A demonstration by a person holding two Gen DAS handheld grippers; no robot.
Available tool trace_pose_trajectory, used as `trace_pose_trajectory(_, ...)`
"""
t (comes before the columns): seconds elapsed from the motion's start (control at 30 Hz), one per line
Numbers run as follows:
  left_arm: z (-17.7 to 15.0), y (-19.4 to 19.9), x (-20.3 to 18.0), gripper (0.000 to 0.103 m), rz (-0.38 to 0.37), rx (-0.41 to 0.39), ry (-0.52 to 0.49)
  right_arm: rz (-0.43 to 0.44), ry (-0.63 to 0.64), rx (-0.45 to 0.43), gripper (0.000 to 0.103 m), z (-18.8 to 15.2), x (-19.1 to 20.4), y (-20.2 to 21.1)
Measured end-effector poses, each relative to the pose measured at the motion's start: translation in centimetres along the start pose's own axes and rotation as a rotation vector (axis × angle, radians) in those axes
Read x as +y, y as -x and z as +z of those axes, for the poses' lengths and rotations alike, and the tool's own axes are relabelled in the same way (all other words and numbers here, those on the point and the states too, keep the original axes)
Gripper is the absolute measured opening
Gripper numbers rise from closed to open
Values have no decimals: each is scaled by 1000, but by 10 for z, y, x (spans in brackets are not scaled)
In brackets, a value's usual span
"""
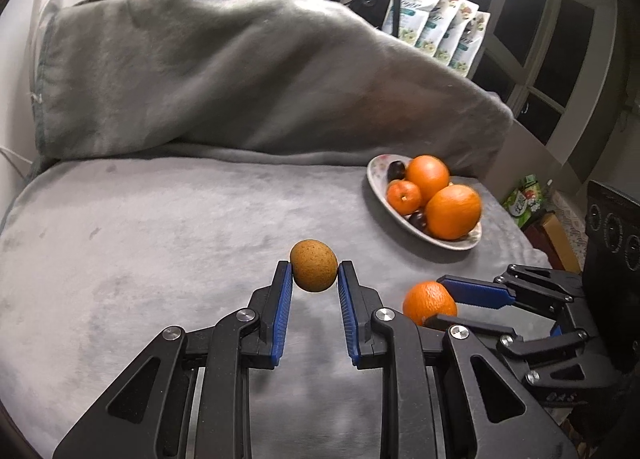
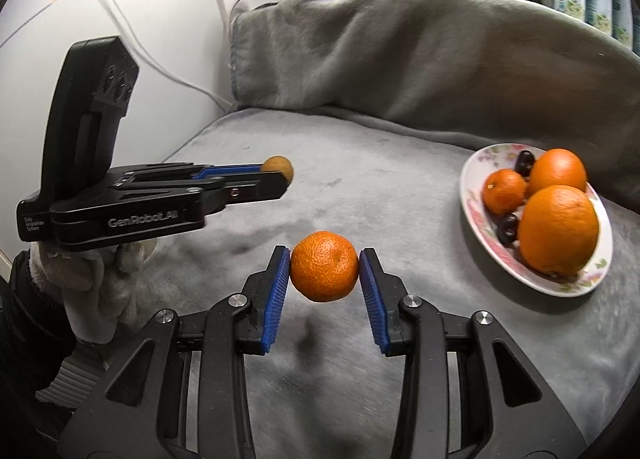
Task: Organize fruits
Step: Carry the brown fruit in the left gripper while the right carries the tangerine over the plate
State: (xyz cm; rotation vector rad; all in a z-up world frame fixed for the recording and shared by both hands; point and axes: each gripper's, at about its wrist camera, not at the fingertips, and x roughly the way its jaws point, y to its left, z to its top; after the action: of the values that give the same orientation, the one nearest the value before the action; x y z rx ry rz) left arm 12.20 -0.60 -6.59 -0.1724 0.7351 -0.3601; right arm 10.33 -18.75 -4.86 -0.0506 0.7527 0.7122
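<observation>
My left gripper [image 1: 314,269] is shut on a small brown fruit [image 1: 313,265] and holds it above the grey blanket; it also shows in the right wrist view [image 2: 280,175] with the brown fruit [image 2: 279,167] at its tips. My right gripper [image 2: 325,273] is shut on a mandarin [image 2: 324,266], also held above the blanket; the left wrist view shows this gripper [image 1: 436,301] and the mandarin [image 1: 429,302] at lower right. A floral plate [image 2: 472,195] to the right holds two oranges [image 2: 558,229], a mandarin and dark plums.
A grey blanket [image 1: 160,219] covers the flat surface and rises into a tall bulge [image 1: 240,71] behind. White cables [image 2: 160,67] hang on the wall at left. Snack packets [image 1: 436,23] and window frames stand at the back right. My gloved hand [image 2: 92,291] grips the left handle.
</observation>
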Motion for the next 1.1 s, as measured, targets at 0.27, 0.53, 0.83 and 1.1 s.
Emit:
trace_pose_trajectory(0.27, 12, 5, -19, 22, -28, -38, -25, -38, -51, -51, 38, 4, -26, 22)
trace_pose_trajectory(0.53, 22, 0, -36, 22, -54, -51, -43, -83, -84, -91, 38, 5, -47, 43)
trace_pose_trajectory(0.83, 34, -16, -54, 22, -87, -45, -70, -133, -121, -121, 38, 5, -77, 61)
trace_pose_trajectory(1.1, 42, -33, -67, 22, -105, -25, -91, -166, -148, -143, 38, 5, -99, 72)
